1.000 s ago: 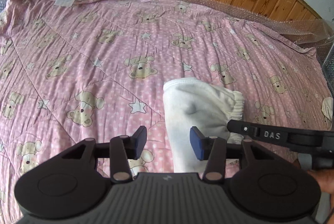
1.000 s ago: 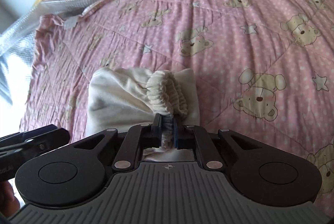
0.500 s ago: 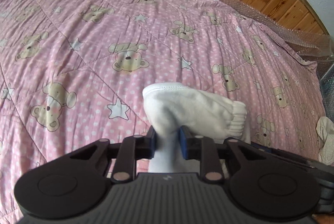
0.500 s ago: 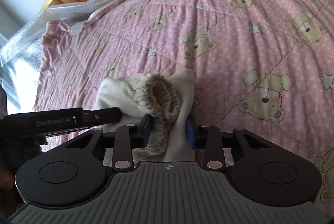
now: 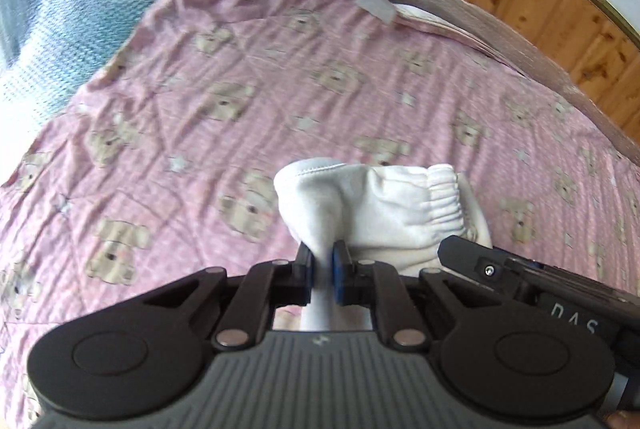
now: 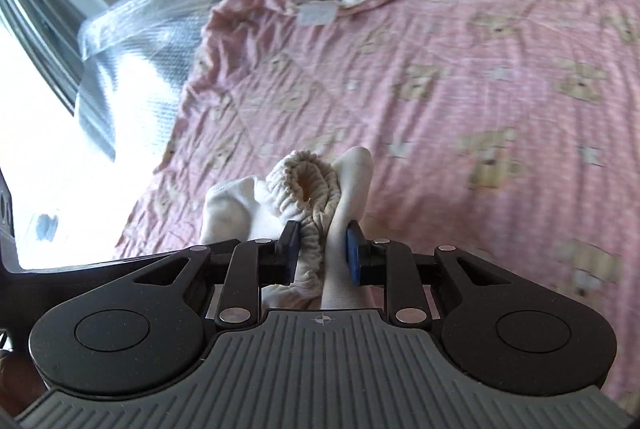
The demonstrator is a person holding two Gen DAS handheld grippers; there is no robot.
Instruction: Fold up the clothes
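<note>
Left gripper (image 5: 323, 271): I read the jaws as nearly closed, blue pads pinching a thin fold of white garment (image 5: 384, 205) between them. Fingers point toward 12 o'clock in the left wrist view. The other tool's black finger enters this view at 3 o'clock, tip just beside the left gripper's right linkage.

Right gripper (image 6: 323, 253): jaws part-way closed, wider than the left's, pads pressed on either side of the bunched elastic waistband. Fingers point toward 12 o'clock. A sliver of my operator's hand (image 6: 16, 381) shows at 8 o'clock in the right wrist view.
</note>
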